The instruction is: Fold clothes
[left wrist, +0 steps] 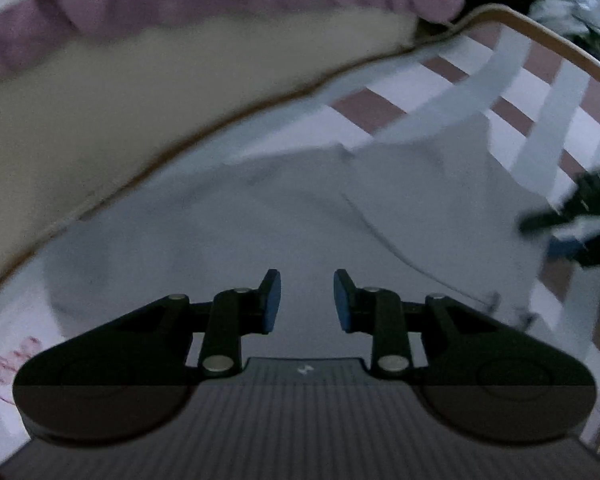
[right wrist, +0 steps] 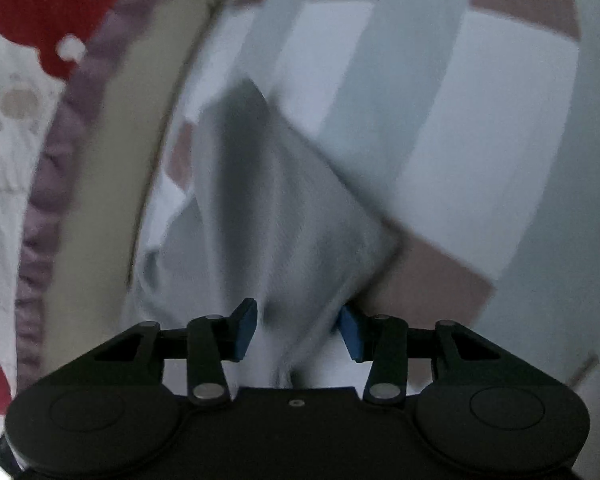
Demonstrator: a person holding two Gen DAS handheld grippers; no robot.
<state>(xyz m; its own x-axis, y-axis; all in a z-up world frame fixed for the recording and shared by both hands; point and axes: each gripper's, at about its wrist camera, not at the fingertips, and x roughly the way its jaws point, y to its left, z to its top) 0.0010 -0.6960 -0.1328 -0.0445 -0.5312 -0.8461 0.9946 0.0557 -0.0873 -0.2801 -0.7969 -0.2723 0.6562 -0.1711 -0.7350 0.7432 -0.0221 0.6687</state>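
We hover left hand-held gripper (left wrist: 307, 300), released, above pale grey cotton garment (left wrist: 260, 208) on checked bedsheet (left wrist: 540, 92); right hand-held gripper (right wrist: 298, 330), nearer, straddles its raised fold, not clenched.

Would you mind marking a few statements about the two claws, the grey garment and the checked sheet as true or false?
1. The left claw is open with nothing between its pads. True.
2. The grey garment hangs from a hanger. False: it lies spread on the checked sheet.
3. Grey fabric sits between the pads of the right claw. True, though its jaws stand apart rather than pinched shut.
4. The sheet is plain black. False: it has white, pale blue and brownish squares.
5. The right claw appears at the right edge of the left wrist view. True.
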